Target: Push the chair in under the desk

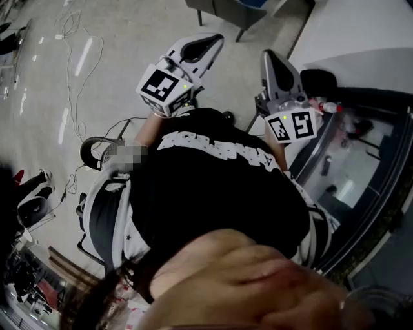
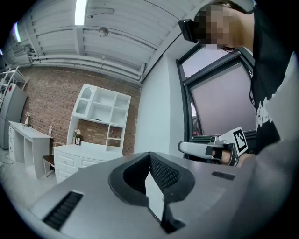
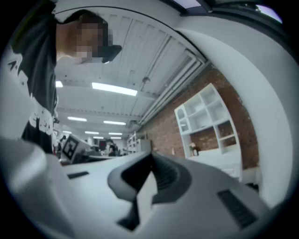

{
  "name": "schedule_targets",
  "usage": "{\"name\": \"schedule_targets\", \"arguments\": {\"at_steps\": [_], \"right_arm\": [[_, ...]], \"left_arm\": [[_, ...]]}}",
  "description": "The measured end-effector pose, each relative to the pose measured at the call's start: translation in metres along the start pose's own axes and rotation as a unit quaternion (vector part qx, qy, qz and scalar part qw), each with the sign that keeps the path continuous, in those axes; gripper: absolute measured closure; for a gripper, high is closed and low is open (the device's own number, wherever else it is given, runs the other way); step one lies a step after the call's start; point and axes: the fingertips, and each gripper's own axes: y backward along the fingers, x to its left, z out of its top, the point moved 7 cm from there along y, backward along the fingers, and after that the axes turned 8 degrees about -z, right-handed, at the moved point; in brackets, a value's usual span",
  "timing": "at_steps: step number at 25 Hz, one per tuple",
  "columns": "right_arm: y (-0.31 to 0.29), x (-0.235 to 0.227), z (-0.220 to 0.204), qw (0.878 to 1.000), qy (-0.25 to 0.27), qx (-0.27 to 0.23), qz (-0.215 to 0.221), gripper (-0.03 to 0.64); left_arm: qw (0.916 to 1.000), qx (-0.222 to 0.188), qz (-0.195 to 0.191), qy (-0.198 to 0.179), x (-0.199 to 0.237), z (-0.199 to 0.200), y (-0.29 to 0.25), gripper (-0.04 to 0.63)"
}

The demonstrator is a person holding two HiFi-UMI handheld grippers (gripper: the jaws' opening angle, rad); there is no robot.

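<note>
Both grippers are held out level in front of a person in a black printed shirt. My left gripper is shut with nothing between its jaws; in its own view the tips meet in front of a far white hutch. My right gripper is also shut and empty, its tips meeting before a brick wall. A dark chair-like seat on legs stands on the floor ahead of both grippers, touching neither. A white desk stands far off to the left in the left gripper view.
A white shelf hutch on drawers stands against the brick wall. A white surface and a dark-framed window sill run along the right. Cables trail over the pale floor at left. Shoes lie lower left.
</note>
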Motion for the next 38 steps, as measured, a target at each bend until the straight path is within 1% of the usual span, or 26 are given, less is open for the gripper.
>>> {"name": "schedule_targets", "arguments": {"at_steps": [6, 19, 24, 28, 32, 35, 38], "right_arm": [[0.007, -0.004, 0.0, 1.0, -0.003, -0.006, 0.003, 0.586], [0.022, -0.023, 0.001, 0.998, -0.032, -0.013, 0.051, 0.585], [0.031, -0.034, -0.003, 0.997, -0.039, -0.003, 0.07, 0.584], [0.043, -0.047, -0.003, 0.997, -0.044, -0.011, 0.068, 0.584], [0.049, -0.052, -0.004, 0.996, -0.053, -0.014, 0.076, 0.584], [0.048, -0.052, -0.008, 0.995, -0.06, -0.019, 0.078, 0.584], [0.047, -0.05, -0.014, 0.994, -0.067, -0.018, 0.082, 0.584]], "left_arm": [[1.0, 0.002, 0.007, -0.001, -0.008, -0.002, -0.002, 0.56], [0.999, 0.005, 0.045, -0.006, -0.032, -0.008, -0.01, 0.56], [0.998, 0.009, 0.061, -0.007, -0.042, -0.012, -0.017, 0.56], [0.9972, 0.019, 0.071, -0.009, -0.055, -0.017, -0.024, 0.56], [0.9959, 0.032, 0.081, -0.021, -0.065, -0.016, -0.023, 0.56], [0.9944, 0.035, 0.096, -0.029, -0.064, -0.014, -0.017, 0.56], [0.9931, 0.033, 0.11, -0.022, -0.06, -0.017, -0.01, 0.56]]}}
